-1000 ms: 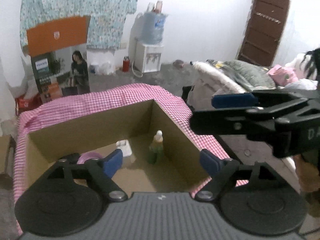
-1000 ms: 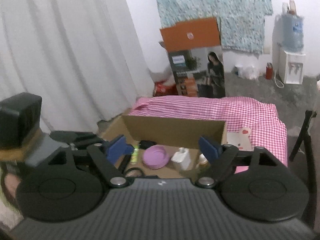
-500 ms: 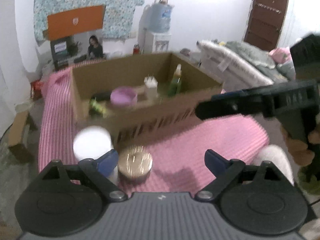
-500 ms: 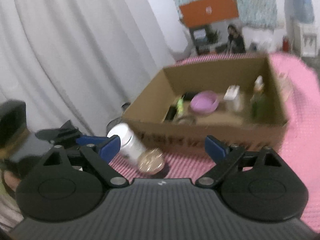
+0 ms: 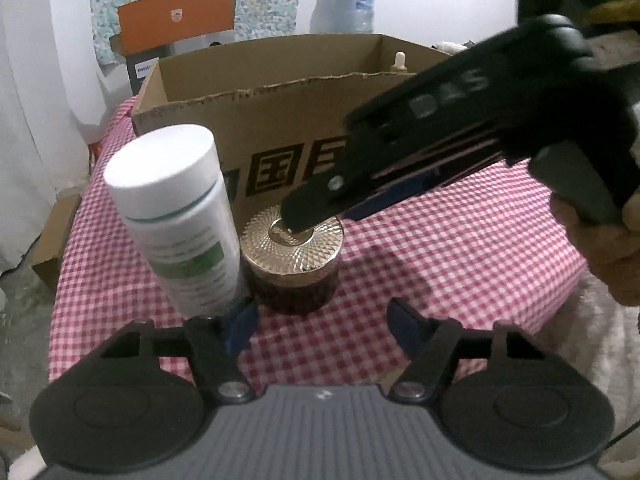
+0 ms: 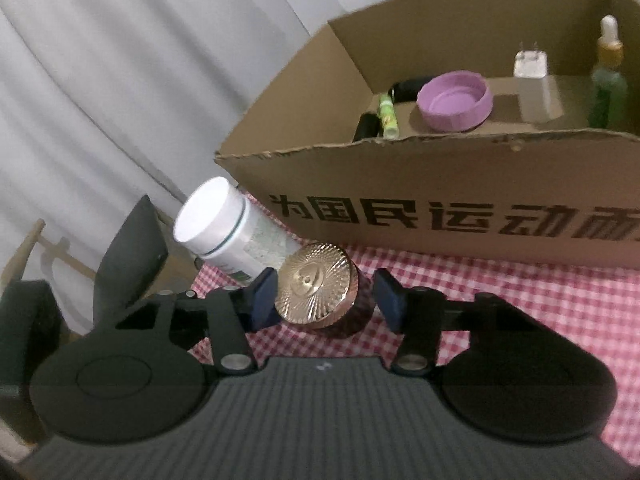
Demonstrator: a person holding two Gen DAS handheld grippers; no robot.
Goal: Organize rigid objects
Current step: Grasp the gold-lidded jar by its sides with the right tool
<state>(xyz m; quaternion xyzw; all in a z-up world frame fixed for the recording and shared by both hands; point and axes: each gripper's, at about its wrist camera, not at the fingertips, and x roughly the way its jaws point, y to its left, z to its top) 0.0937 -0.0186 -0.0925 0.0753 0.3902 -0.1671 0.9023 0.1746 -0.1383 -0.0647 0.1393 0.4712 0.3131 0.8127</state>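
A gold-lidded dark jar [image 6: 316, 292] stands on the pink checked cloth in front of the cardboard box [image 6: 440, 184]. My right gripper [image 6: 326, 300] straddles it. Its jaws are closing, and the pads sit right at the jar's sides with no clear press. In the left wrist view the right gripper [image 5: 324, 216] reaches in from the right over the jar [image 5: 294, 256]. A white bottle [image 5: 172, 208] stands touching the jar's left side. My left gripper [image 5: 322, 324] is low in front of both, its jaws closing with nothing between them. Its left pad is beside the bottle's base.
The box holds a purple bowl [image 6: 456, 100], a white plug [image 6: 530, 64], a green dropper bottle [image 6: 608, 76], a green tube [image 6: 387, 116] and dark items. A white curtain [image 6: 120, 80] hangs left. A person's hand [image 5: 600, 240] holds the right gripper. The cloth's edge drops off near me.
Both grippers came down from above the box to the cloth in front of it. Both jaws narrowed, and the right one now straddles the jar.
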